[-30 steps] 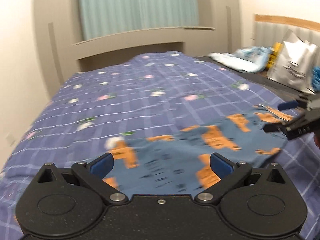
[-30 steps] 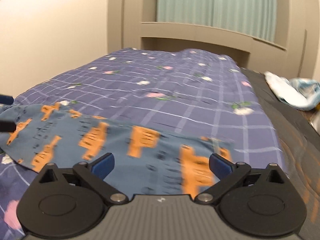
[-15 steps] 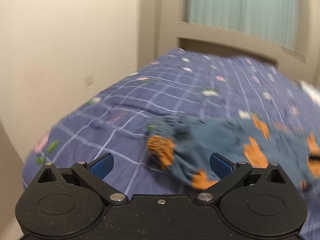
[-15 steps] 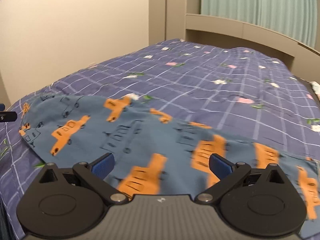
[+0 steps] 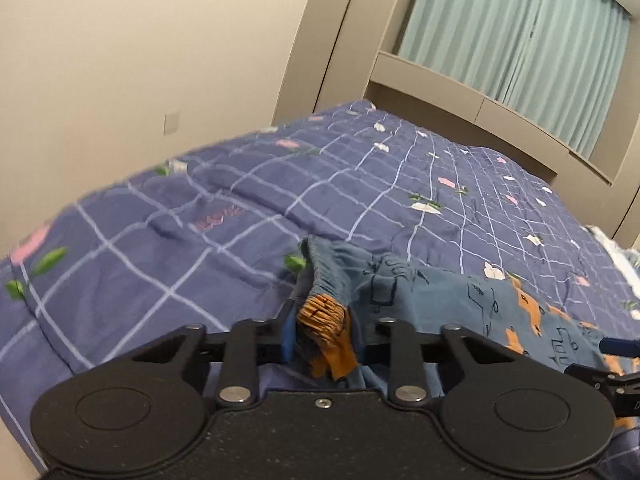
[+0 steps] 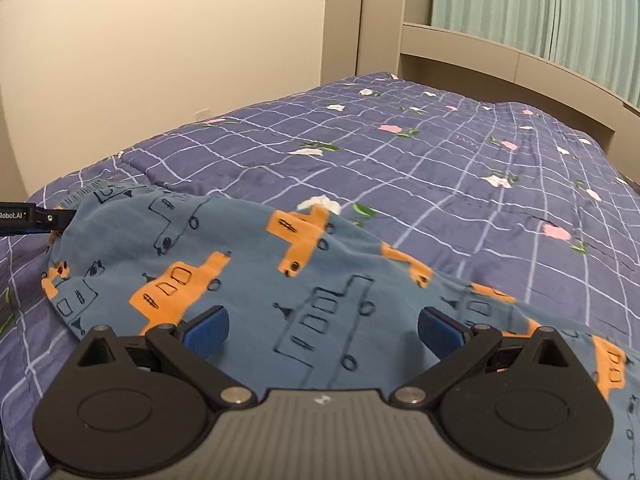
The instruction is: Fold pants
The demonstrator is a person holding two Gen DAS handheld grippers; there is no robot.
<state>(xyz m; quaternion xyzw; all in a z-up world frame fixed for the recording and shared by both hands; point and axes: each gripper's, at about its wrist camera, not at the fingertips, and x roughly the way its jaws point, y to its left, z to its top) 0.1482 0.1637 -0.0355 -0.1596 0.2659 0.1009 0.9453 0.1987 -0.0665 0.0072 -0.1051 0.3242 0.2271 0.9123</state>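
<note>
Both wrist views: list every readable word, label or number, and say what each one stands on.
"Robot.AI": white print on the left gripper's black arm at the left edge of the right wrist view; cut off there.
Pink lettering stitched on the bedspread: too blurred to read.
Pants: drawn vehicles only, no words.

Your blue pants point(image 6: 248, 280) (orange truck print) lie spread across the bed, gathered waistband point(image 5: 324, 280) bunched up.
</note>
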